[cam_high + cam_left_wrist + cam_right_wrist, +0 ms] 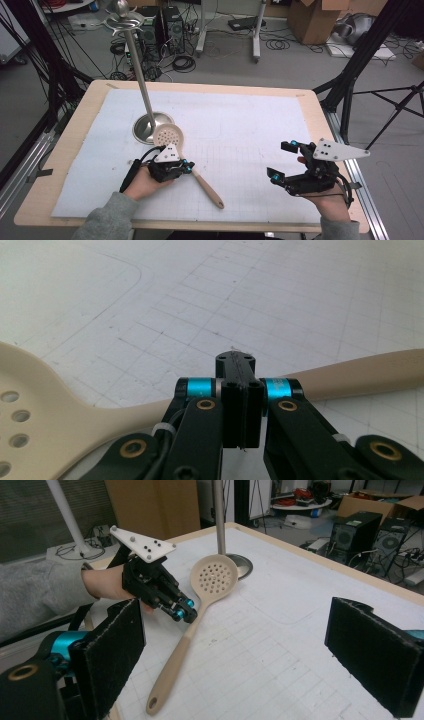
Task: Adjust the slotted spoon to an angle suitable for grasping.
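Observation:
A cream slotted spoon lies on the white gridded mat, its perforated head by the stand's base and its handle running toward the near edge. My left gripper is shut, with its tips over the spoon's neck. In the left gripper view its jaws are pressed together and the spoon crosses behind them; nothing shows between the pads. Whether they touch the spoon I cannot tell. My right gripper stands open at the right of the mat, pointing left, with nothing between its pads. Its view shows the spoon and the left gripper.
A metal stand with a round base and a tall slanted pole rises at the mat's left, just behind the spoon head. The wooden table's rim frames the mat. Computers, cables and boxes sit on the floor beyond.

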Demonstrator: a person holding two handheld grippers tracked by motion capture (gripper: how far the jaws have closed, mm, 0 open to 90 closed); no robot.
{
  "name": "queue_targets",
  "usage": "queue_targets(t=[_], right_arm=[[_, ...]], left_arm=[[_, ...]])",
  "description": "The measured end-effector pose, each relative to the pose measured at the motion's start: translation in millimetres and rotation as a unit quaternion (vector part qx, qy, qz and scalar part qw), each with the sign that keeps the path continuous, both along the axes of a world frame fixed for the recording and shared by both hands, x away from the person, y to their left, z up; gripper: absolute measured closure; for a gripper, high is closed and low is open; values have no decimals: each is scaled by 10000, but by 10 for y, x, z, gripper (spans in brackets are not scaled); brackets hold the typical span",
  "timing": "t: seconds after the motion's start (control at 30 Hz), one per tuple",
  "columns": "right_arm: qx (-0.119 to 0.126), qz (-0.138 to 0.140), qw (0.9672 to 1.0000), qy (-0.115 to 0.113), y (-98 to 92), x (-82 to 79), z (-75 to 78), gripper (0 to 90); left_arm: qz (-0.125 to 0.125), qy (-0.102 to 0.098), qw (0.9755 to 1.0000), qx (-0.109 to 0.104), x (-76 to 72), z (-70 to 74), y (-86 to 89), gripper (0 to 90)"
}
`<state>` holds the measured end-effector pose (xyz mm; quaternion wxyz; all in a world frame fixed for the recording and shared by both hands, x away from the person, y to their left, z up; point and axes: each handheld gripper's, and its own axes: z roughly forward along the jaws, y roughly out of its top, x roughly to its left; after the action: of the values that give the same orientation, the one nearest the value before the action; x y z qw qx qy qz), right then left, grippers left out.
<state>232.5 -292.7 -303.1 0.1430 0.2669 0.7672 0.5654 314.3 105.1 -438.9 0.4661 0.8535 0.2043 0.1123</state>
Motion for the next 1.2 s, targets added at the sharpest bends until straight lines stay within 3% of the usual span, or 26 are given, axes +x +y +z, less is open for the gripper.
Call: queue_targets(t=[0.13, 0.2, 0.23, 0.43, 0.57, 0.63, 0.73, 1.03, 1.2], right_arm=[[-14, -38, 10000, 6, -31, -40, 0, 81], [-12, -67, 10000, -2, -49, -50, -2, 81], [-12, -67, 10000, -2, -49, -50, -2, 81], [-1, -84, 10000, 20, -61, -37, -11, 81], [-26, -54, 9999, 83, -32, -10, -37, 81], [-39, -21, 10000, 62, -21, -7, -35, 81], [-27, -3, 10000, 51, -14, -4, -29, 81], [-9, 95, 9999, 33, 40, 50, -25, 81], [-53, 216, 9997, 37, 143, 111, -38, 81]], left_arm=[[18, -58, 10000, -31, 59, 89, -13, 898], [25, -48, 9999, 94, 83, 87, -17, 898], [67, -66, 9998, 185, 109, 77, -19, 898], [265, 134, 9994, 160, 248, -23, -47, 897], [428, 211, 9985, 272, 325, -97, -55, 896], [451, 32, 9982, 396, 309, -98, -66, 897], [516, -13, 9975, 493, 283, -85, -71, 899], [677, 62, 9952, 702, 128, -50, 59, 900], [774, 18, 9956, 535, -25, -80, 298, 900]])
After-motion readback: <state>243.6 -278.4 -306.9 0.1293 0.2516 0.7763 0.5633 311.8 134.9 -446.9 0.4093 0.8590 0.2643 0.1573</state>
